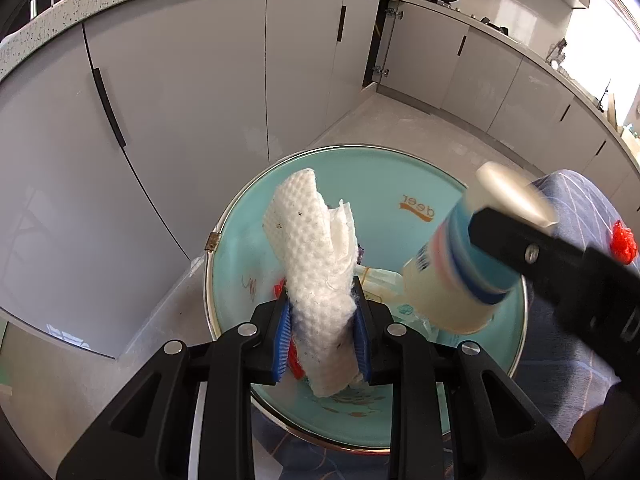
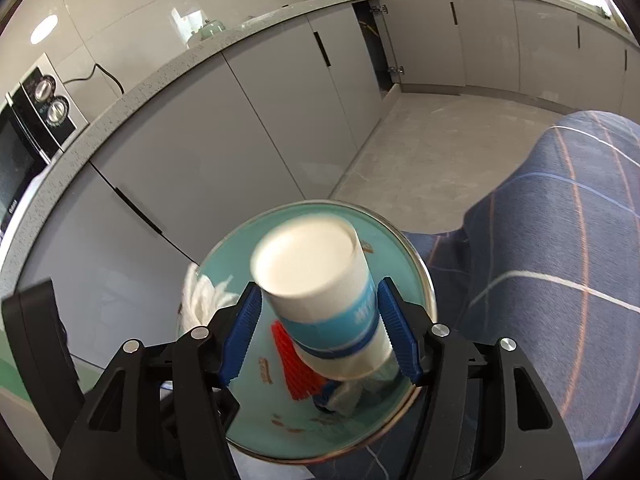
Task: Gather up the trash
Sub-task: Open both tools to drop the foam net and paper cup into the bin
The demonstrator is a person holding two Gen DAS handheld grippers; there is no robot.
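Observation:
A round teal trash bin (image 1: 400, 184) with a chrome rim stands below both grippers; it also shows in the right wrist view (image 2: 400, 248). My left gripper (image 1: 322, 312) is shut on a crumpled white paper towel (image 1: 312, 248) over the bin. My right gripper (image 2: 320, 320) holds a white paper cup with blue bands (image 2: 320, 280), bottom end toward the camera, over the bin; the left wrist view shows the cup (image 1: 452, 264) tilted. Red netting (image 2: 296, 364) and other wrappers lie inside the bin.
Grey kitchen cabinets (image 1: 180, 100) with black handles stand behind the bin, under a speckled countertop (image 2: 132, 96). A blue plaid cloth (image 2: 560, 260) covers the surface at the right. A red scrap (image 1: 623, 242) lies on it. A microwave (image 2: 24, 132) sits on the counter.

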